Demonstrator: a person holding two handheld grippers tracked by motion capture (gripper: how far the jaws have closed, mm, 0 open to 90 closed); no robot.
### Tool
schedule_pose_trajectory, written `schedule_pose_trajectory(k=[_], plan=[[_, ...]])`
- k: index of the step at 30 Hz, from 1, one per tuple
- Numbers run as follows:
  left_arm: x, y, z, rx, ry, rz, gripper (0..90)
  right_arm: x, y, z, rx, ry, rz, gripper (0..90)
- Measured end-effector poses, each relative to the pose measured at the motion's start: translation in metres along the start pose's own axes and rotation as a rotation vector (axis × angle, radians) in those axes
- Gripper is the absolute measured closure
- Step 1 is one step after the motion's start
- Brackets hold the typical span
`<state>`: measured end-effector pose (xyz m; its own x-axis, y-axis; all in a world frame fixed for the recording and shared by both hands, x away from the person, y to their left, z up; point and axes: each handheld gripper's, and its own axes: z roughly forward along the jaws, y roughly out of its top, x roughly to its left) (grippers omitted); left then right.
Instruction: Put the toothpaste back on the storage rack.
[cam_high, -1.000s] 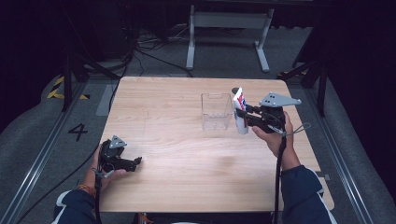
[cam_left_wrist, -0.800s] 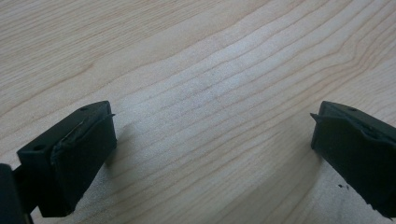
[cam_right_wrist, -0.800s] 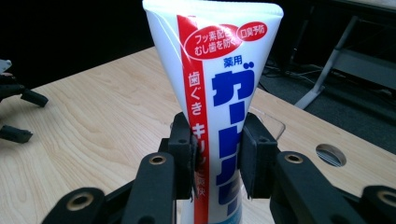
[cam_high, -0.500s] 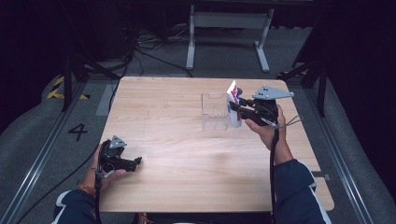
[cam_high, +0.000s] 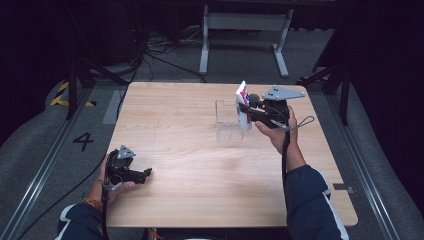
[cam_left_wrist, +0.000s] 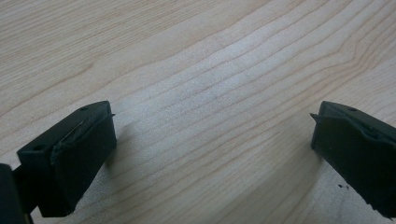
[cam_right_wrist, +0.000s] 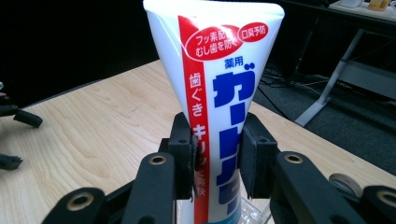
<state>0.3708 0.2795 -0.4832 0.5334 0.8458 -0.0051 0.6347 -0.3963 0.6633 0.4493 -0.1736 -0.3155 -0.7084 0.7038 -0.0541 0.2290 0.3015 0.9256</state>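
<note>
Dark room, grey carpet floor (cam_high: 45, 145), wooden table (cam_high: 200, 170), cables (cam_high: 155, 50)

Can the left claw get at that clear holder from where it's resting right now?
Probably not without moving across: the left claw sits at the table's near left edge, the clear holder far off, with the right claw and toothpaste beside it.

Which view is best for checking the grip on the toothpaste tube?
Right gripper view: the toothpaste tube stands upright, close up, pinched between the right hand-held gripper jaws, label readable. High view shows it small, over the clear holder.
</note>
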Motion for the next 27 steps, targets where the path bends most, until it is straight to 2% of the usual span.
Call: schedule_pose_trajectory(k=[11,16,22,27], plan=[[0.000,0.000,0.000,0.000,0.000,0.001,0.4,-0.001,0.011,0.018,0.007,-0.004,-0.011,70.2],[0.000,0.000,0.000,-0.002,-0.001,-0.003,0.6,-0.002,0.010,0.026,0.012,-0.006,-0.015,70.1],[0.000,0.000,0.000,0.003,-0.002,0.003,0.6,-0.008,0.006,0.041,0.027,-0.021,-0.001,70.1],[0.000,0.000,0.000,-0.005,-0.001,-0.002,0.6,-0.013,0.004,0.047,0.028,-0.028,0.010,70.1]])
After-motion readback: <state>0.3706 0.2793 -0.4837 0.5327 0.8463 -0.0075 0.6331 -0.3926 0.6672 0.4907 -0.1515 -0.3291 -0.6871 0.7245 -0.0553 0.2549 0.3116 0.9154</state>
